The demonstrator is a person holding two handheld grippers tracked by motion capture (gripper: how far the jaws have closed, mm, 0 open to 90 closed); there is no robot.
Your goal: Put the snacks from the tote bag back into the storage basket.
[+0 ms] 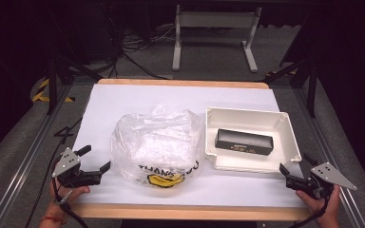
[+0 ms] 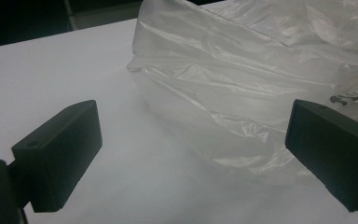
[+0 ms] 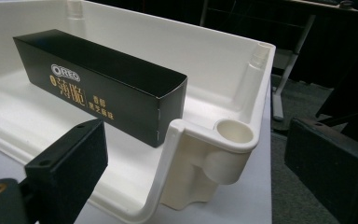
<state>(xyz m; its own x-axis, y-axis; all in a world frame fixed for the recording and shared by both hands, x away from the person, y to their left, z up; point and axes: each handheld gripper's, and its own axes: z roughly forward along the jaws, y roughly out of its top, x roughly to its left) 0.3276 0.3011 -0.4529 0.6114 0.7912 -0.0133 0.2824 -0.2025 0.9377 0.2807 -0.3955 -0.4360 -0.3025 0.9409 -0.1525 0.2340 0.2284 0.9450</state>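
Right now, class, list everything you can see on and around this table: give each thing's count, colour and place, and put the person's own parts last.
table: one, white top with a wooden edge, centre of the high view
plastic bag: one, clear with black lettering and a yellow mark, crumpled on the table left of centre
tray: one, white, on the table to the right of the bag
box: one, black with Oreo lettering, lying inside the tray
stand: one, white frame, on the floor beyond the table
cables: several, black, on the floor beyond the table
left gripper: one, black, open, near the bag's left side
right gripper: one, black, open, by the tray's near right corner
hands: two, at the table's near edge
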